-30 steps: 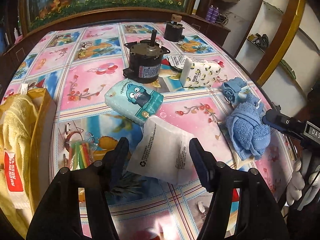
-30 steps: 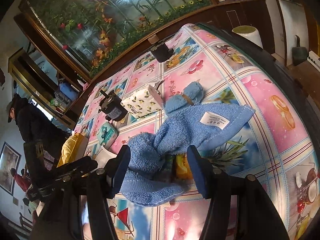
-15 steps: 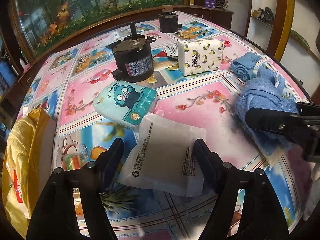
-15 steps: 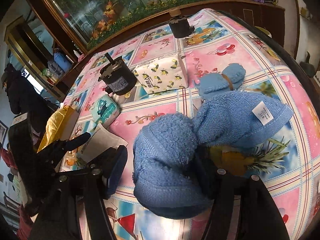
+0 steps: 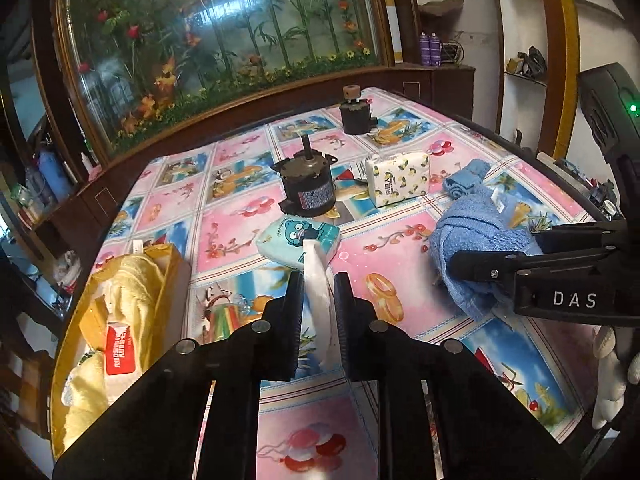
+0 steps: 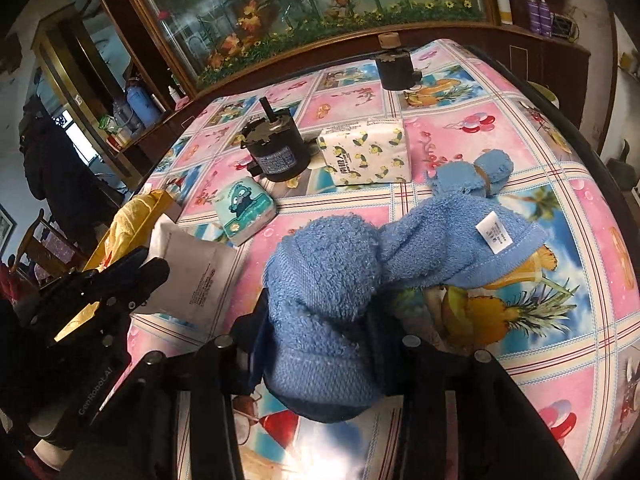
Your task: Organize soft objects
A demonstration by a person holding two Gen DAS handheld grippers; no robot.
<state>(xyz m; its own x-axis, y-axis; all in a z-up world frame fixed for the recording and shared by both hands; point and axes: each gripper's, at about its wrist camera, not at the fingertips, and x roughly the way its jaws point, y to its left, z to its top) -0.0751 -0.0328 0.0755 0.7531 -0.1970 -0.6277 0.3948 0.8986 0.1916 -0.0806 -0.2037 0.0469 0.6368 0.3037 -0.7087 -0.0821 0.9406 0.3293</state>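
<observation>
My left gripper (image 5: pixel 317 304) is shut on a white flat packet (image 5: pixel 320 292), held edge-on above the table; the packet also shows in the right wrist view (image 6: pixel 192 280). My right gripper (image 6: pixel 320 344) is shut on a blue towel (image 6: pixel 332 280), lifted at its bunched end; the towel also shows in the left wrist view (image 5: pixel 476 240). A teal cartoon tissue pack (image 5: pixel 298 242), a lemon-print tissue pack (image 5: pixel 398 182) and a small rolled blue cloth (image 5: pixel 466 178) lie on the table. A yellow box (image 5: pixel 120 312) with yellow cloth stands at the left.
Two black motors (image 5: pixel 308 188) (image 5: pixel 356 114) stand on the patterned tablecloth (image 5: pixel 240 220). A colourful small packet (image 5: pixel 224 314) lies by the yellow box. A dark wooden rim and a glass flower display run along the back. The table's edge curves at the right.
My left gripper has shut on the white packet and lifted it, turning it edge-on. My right gripper has closed on the blue towel and raised its bunched end.
</observation>
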